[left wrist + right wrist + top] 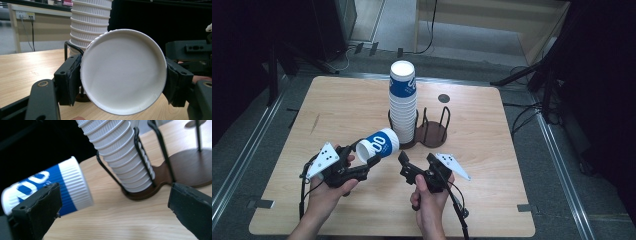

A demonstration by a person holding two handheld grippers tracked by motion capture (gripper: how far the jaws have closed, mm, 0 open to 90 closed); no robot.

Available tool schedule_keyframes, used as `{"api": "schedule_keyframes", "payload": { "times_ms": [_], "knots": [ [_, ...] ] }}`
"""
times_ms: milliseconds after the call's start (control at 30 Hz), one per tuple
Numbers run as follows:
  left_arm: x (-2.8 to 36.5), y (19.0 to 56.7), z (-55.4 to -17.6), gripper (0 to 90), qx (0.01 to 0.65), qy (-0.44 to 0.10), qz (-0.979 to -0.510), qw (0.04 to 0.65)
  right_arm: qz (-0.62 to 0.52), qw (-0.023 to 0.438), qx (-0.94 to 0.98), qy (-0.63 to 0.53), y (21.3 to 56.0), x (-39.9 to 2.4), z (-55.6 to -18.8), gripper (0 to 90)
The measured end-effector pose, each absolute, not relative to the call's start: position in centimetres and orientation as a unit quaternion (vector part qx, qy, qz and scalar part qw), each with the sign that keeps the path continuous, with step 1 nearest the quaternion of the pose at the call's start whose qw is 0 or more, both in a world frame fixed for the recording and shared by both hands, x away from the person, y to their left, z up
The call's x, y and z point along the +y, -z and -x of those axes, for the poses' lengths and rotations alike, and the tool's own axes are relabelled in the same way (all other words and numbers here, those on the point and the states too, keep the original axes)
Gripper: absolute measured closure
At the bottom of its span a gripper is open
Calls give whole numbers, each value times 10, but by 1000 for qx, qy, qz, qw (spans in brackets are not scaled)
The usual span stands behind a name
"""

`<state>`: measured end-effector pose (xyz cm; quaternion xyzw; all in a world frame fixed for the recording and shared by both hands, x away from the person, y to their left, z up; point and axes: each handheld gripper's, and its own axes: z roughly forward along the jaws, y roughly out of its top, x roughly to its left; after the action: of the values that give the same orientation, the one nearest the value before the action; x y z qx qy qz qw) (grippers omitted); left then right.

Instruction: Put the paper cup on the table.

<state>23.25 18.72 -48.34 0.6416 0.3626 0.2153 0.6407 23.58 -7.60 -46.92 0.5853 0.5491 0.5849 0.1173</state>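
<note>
A person's left gripper (362, 171) clamps a blue-and-white paper cup (378, 144) on its side above the wooden table (492, 200), its mouth facing that gripper's camera. The right gripper (417, 162) sits nearby with jaws spread, apparently holding nothing. A cup stack (402, 105) stands in a wire holder (432, 131) behind.

1. The cup stack (402, 102) stands upright in the left ring of the holder (432, 134), toward the far middle of the worktop (492, 190).
2. The holder's right ring stands just right of the stack.
3. The single cup (377, 144) lies tilted on its side, in front of and left of the stack, mouth toward the near edge.
4. The left tool (362, 170) sits at that cup's rim, jaws on either side of it.
5. The right tool (416, 161) is right of the cup, in front of the holder.
</note>
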Motion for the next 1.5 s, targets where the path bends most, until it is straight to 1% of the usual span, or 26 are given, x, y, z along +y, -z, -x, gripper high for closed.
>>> {"api": "schedule_keyframes", "payload": {
  "times_ms": [100, 233, 267, 433, 467, 500, 533, 600, 667, 700, 733, 900, 933, 1100, 1233, 1300, 1333, 1367, 1500],
  "knots": [
    [187, 483, -232, 277, 363, -215, -640, 642, -603, 77, 520, -600, 471, -73, -237, 0],
    [187, 484, -233, 277, 364, -214, -637, 645, -622, 36, 486, -613, 471, -70, -238, 0],
    [187, 484, -233, 278, 364, -214, -637, 645, -622, 36, 486, -613, 471, -70, -238, 0],
    [185, 485, -232, 278, 361, -214, -636, 648, -645, -4, 450, -618, 473, -68, -239, 0],
    [185, 485, -232, 277, 360, -215, -636, 648, -651, -23, 436, -621, 473, -67, -240, 0],
    [185, 485, -232, 277, 360, -215, -637, 647, -651, -23, 436, -621, 473, -67, -240, 0],
    [184, 485, -232, 278, 359, -215, -636, 648, -657, -43, 422, -623, 473, -66, -241, 0],
    [183, 485, -232, 278, 359, -216, -635, 649, -662, -59, 412, -623, 474, -65, -241, 0],
    [183, 485, -232, 277, 358, -216, -635, 650, -666, -64, 407, -622, 475, -64, -242, 0],
    [183, 485, -231, 277, 357, -216, -637, 648, -671, -73, 400, -620, 475, -64, -242, 0],
    [182, 486, -231, 278, 356, -218, -638, 647, -679, -93, 382, -620, 476, -62, -243, 0],
    [180, 486, -231, 277, 354, -216, -638, 649, -686, -131, 355, -621, 478, -57, -245, 0],
    [180, 486, -231, 277, 353, -216, -638, 649, -686, -131, 355, -621, 478, -57, -245, 0],
    [177, 487, -230, 278, 349, -217, -640, 650, -699, -168, 327, -613, 482, -49, -251, 0],
    [177, 487, -230, 278, 348, -217, -640, 650, -701, -182, 318, -612, 485, -46, -253, 0],
    [177, 487, -230, 277, 347, -216, -640, 650, -704, -198, 305, -610, 486, -45, -256, 0],
    [177, 487, -230, 277, 348, -217, -640, 650, -704, -198, 305, -610, 486, -45, -256, 0],
    [177, 487, -230, 278, 348, -217, -639, 651, -707, -211, 297, -606, 487, -45, -257, 0],
    [176, 487, -230, 277, 346, -217, -640, 651, -707, -227, 288, -605, 488, -43, -259, 0]
  ]
}}
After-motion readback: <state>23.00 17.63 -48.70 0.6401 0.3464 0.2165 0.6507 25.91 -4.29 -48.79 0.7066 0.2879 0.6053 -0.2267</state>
